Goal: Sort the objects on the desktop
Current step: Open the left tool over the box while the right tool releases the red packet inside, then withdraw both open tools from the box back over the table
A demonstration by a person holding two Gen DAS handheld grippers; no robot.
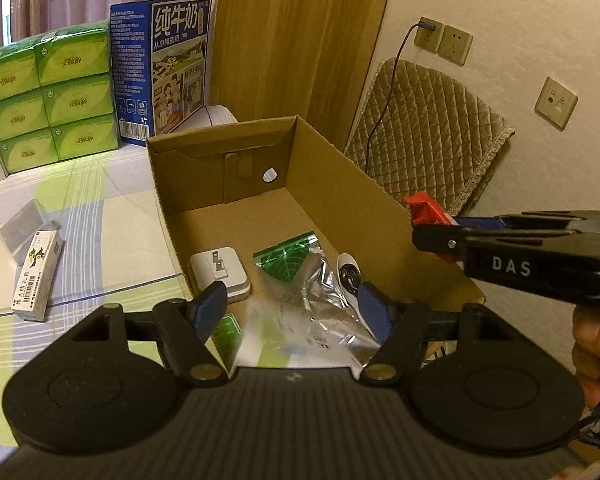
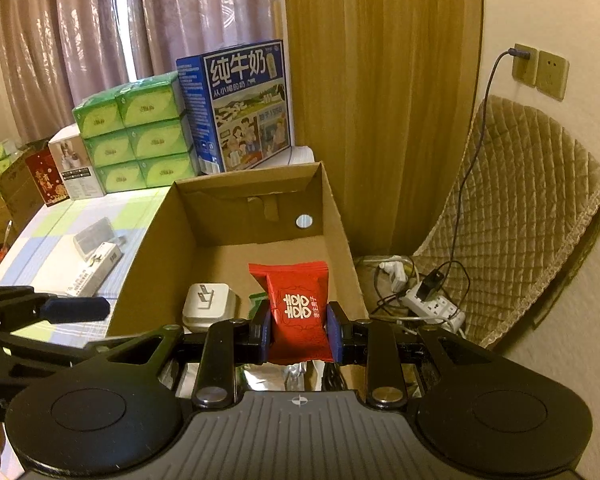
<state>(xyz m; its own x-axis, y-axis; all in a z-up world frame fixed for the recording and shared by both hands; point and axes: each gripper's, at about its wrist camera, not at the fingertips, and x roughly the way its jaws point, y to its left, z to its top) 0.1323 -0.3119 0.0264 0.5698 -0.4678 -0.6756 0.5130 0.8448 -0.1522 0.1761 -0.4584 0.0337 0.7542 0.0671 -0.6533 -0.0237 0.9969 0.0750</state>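
Over the cardboard box (image 2: 340, 220), the right gripper (image 2: 299, 326) clamps its jaws on a red sachet (image 2: 298, 304).
Inside the box lie a white charger (image 1: 220, 276) and a green foil packet (image 1: 290, 260); above its near end the left gripper (image 1: 294, 312) hangs with jaws apart, holding nothing.

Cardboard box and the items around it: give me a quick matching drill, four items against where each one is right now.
Items:
1. red candy packet
2. white charger plug
3. small white medicine box
4. blue milk carton

Places:
A. lying on the checked tablecloth, left of the cardboard box
B. standing behind the box
C. pinched between the right gripper fingers
D. on the box floor, near its left wall

Pairs: 1-C, 2-D, 3-A, 4-B
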